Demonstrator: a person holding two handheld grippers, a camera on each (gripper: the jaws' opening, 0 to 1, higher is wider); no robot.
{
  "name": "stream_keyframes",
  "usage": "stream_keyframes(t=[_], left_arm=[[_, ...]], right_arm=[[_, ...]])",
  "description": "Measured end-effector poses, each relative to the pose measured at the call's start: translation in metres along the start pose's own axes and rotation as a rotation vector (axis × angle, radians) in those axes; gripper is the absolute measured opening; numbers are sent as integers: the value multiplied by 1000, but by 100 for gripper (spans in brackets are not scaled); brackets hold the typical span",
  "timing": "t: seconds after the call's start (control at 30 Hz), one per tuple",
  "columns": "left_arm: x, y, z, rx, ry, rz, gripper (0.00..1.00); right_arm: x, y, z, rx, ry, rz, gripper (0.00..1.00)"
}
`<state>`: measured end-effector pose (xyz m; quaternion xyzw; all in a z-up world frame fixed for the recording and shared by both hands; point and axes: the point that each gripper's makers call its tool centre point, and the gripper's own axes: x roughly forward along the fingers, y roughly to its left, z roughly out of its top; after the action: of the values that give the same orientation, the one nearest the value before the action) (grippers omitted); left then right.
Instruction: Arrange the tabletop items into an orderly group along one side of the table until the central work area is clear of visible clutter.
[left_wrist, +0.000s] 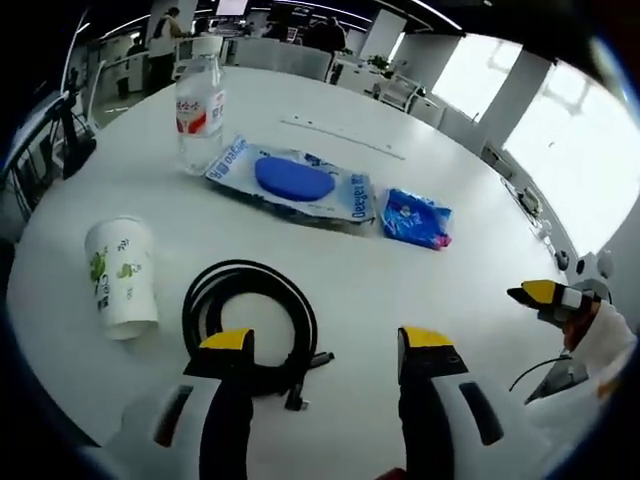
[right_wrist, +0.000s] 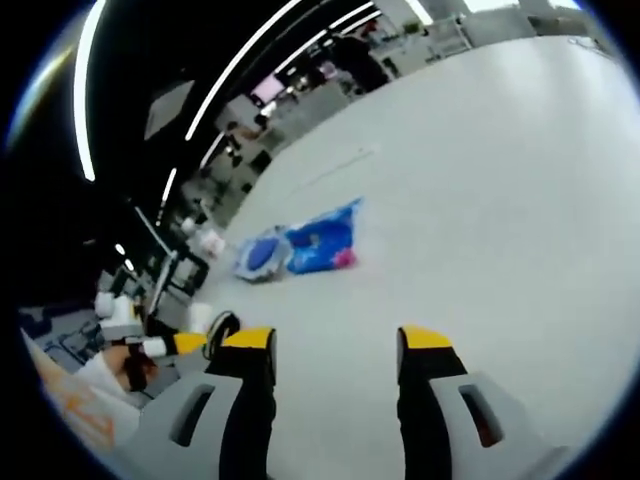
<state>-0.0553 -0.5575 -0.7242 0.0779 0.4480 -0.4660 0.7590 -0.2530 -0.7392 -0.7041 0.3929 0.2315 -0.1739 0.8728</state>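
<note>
Items sit scattered on the white round table (left_wrist: 400, 300). Cable (left_wrist: 250, 325), black, coiled, lies nearest, just ahead of the left gripper (left_wrist: 327, 342), its left jaw tip over the coil's near edge; can't tell if touching. Cup (left_wrist: 122, 275), white paper w/ green print, lies on its side left of the cable. Bottle (left_wrist: 200, 112), clear, red-white label, stands upright farther back. Beside the bottle: flat packet (left_wrist: 292, 182) w/ blue oval showing. Right of that, apart by a small gap, a small blue bag (left_wrist: 416, 217) w/ pink corner.

Right gripper view: the packet (right_wrist: 262, 254) and the bag (right_wrist: 325, 240) show mid-table, well ahead of the right gripper (right_wrist: 334, 348); the table (right_wrist: 500, 200) is bare to the right of them.

Step in hand (judgement): likely pick the cable first, it's closest and mid-area. To do well: close on a bundled part of the coil, not one strand, so loops don't spill; lift low, slide toward the bottle/packet side. Cup next: grip the wall lightly, it crushes easily. Bottle is top-heavy, keep upright.

Tongs: left jaws wide apart, nothing between them. Right jaws also wide, holding nothing, tips over bare table. The right gripper (left_wrist: 545, 293) also shows at the right edge of the left gripper view, a sleeve (left_wrist: 610, 345) behind it.
</note>
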Motion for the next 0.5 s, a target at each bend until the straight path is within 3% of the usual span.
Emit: stream_keyframes(t=[0.5], left_arm=[[8, 6, -13, 13, 48, 1, 56]], right_arm=[[1, 4, -1, 3, -4, 11, 47]])
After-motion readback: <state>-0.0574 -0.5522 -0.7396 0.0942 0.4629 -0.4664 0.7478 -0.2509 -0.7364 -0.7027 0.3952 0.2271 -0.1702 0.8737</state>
